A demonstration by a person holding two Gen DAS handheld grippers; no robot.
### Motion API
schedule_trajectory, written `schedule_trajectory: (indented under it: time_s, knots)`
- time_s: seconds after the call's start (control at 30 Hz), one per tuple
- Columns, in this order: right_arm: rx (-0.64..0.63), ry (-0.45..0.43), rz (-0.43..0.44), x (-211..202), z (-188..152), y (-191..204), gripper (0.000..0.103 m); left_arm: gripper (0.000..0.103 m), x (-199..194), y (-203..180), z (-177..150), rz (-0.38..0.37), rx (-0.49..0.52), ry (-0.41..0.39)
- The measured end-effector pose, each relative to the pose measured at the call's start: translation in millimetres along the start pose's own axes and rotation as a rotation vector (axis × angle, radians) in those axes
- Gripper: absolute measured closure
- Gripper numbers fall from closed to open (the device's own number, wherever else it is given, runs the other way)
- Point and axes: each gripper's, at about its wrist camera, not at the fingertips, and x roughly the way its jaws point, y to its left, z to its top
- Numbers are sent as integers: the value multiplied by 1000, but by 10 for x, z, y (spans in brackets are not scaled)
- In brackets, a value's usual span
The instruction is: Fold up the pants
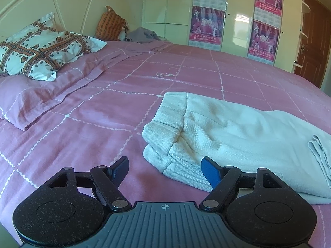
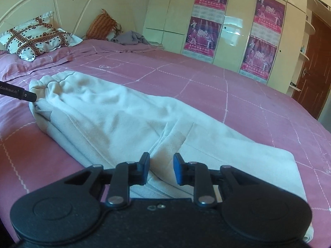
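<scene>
The pale cream pants [image 2: 115, 119] lie stretched along the pink checked bed [image 1: 82, 113], already folded lengthwise so one leg rests on the other. Their gathered waistband end [image 1: 163, 128] sits just ahead of the left tool [image 1: 165, 165], a little to its right side, with the stacked layers of cloth showing at the edge. That tool is released: its two blue pads stand wide apart, one over bare bedspread, the other just over the near corner of the waistband, and nothing is pinched between them.

The right tool [image 2: 161, 169] hovers over the leg end of the pants, at a fold that runs away from it toward the middle of the garment. Its jaws are only slightly parted and are not gripping; cloth lies beneath the narrow gap, but the pads do not press on it. From that side, a black tip of the left tool shows far off to the left, at the waistband.

Well beyond both tools, at the head of the bed, a patterned pillow [image 1: 39, 51] leans on the cream headboard [image 1: 62, 6], with an orange striped cushion [image 1: 110, 25] and a crumpled grey cloth [image 1: 142, 35] beside it. Cream wardrobe doors [image 2: 235, 31] carrying pink posters [image 2: 203, 35] run along the far wall.
</scene>
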Motion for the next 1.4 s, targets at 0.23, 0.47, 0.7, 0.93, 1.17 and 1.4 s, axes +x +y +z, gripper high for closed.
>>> schedule_trajectory:
  time_s: [0.23, 0.47, 0.7, 0.93, 1.17, 1.4]
  knots:
    - [-11, 30, 10, 79, 4, 63, 79, 26, 13, 12, -1, -6, -8, 2]
    - [-60, 77, 4, 164, 58, 95, 77, 26, 31, 25, -2, -10, -19, 5]
    - [-143, 93, -10, 152, 45, 129, 69, 26, 50, 44, 1, -14, -29, 8]
    - [-231, 119, 8, 168, 26, 161, 71, 26, 68, 49, 4, -13, -36, 14]
    - [-97, 126, 35, 230, 7, -44, 85, 26, 74, 57, 4, -14, -38, 16]
    - [-17, 46, 105, -8, 23, -176, 90, 26, 84, 60, 6, -14, -47, 17]
